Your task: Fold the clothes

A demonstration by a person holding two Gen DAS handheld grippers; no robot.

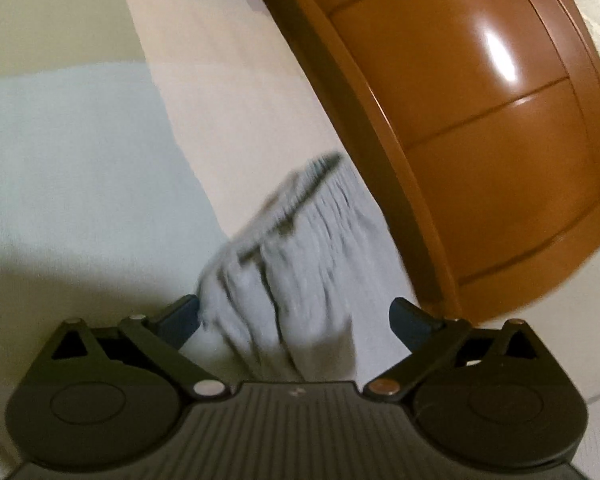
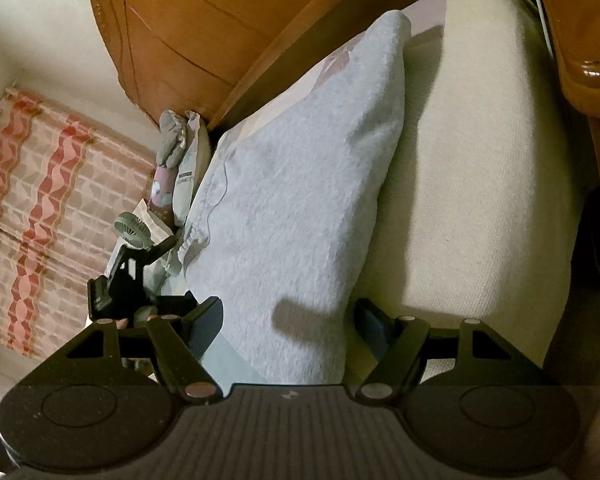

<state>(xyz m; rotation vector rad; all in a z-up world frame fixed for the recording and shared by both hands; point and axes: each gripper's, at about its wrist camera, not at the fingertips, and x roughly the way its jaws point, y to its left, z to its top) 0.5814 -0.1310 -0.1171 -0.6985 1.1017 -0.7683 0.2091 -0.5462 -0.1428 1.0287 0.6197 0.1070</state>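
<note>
A pale blue fleece garment [image 2: 300, 184] lies stretched along the cream bedsheet [image 2: 480, 200], running away toward the headboard. My right gripper [image 2: 288, 320] hovers over its near end, open, the cloth passing under the gap and a finger's shadow falling on it. The garment's gathered elastic waistband [image 1: 300, 248] shows blurred in the left wrist view. My left gripper [image 1: 296, 316] stands wide open around that bunched edge; the cloth brushes the left finger [image 1: 180, 320] and no pad presses on it. In the right wrist view the left gripper [image 2: 166, 264] appears at the waistband end.
An orange-brown wooden headboard [image 1: 480, 100] runs along the far side of the bed. Pillows and small cloth items [image 2: 180, 160] are piled by it, with a little hand fan [image 2: 130, 232]. A red-patterned curtain [image 2: 40, 200] hangs left. A wooden piece of furniture [image 2: 588, 40] stands right.
</note>
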